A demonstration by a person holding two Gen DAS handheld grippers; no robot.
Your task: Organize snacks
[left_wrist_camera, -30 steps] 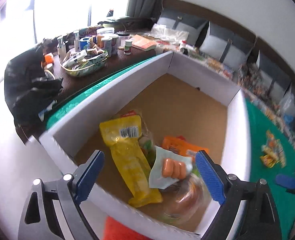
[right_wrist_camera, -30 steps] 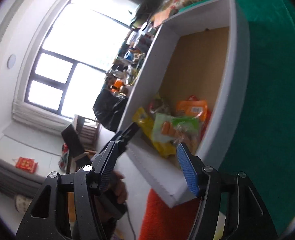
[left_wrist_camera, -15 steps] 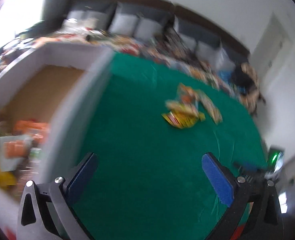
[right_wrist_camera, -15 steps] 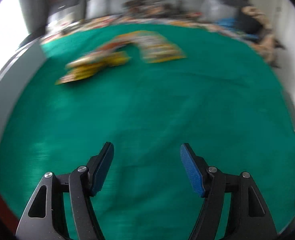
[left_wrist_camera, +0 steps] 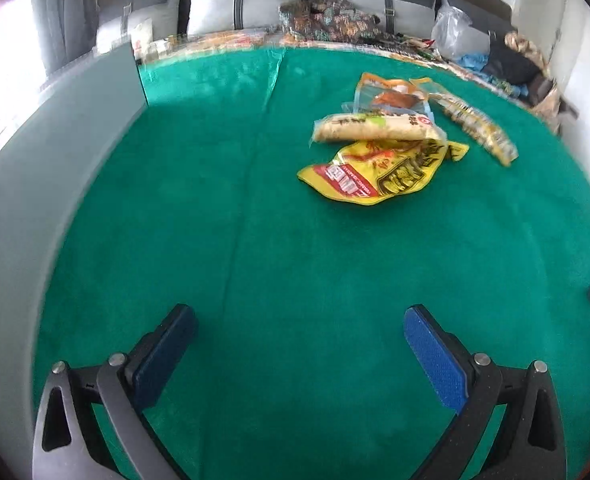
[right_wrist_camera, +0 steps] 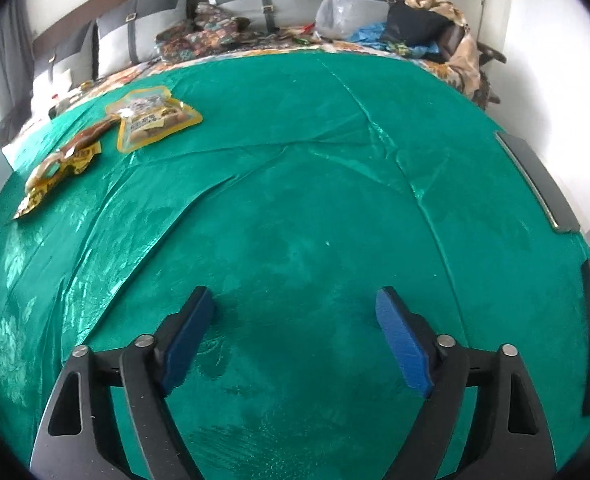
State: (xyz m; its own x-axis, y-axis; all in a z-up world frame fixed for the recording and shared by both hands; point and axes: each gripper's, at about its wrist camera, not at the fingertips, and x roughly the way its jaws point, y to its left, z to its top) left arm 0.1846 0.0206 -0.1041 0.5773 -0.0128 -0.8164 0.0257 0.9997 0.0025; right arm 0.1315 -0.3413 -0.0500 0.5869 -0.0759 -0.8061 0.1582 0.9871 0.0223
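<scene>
The snack packets lie in a small heap on the green cloth (left_wrist_camera: 255, 240) of the tabletop. In the left wrist view the heap sits at about one o'clock, well apart from the tongs: a yellow packet (left_wrist_camera: 379, 172) nearest, a pale long packet (left_wrist_camera: 375, 128) across its top edge, an orange-edged pouch (left_wrist_camera: 391, 94) behind, and a narrow yellow strip packet (left_wrist_camera: 475, 128) to the right. A grey-white box wall (left_wrist_camera: 55, 152) rises at nine o'clock.

The left tongs (left_wrist_camera: 299, 350) stand wide with nothing between them. The right tongs (right_wrist_camera: 295, 338) are opening, also with nothing between them; from there the heap lies at ten o'clock.
</scene>
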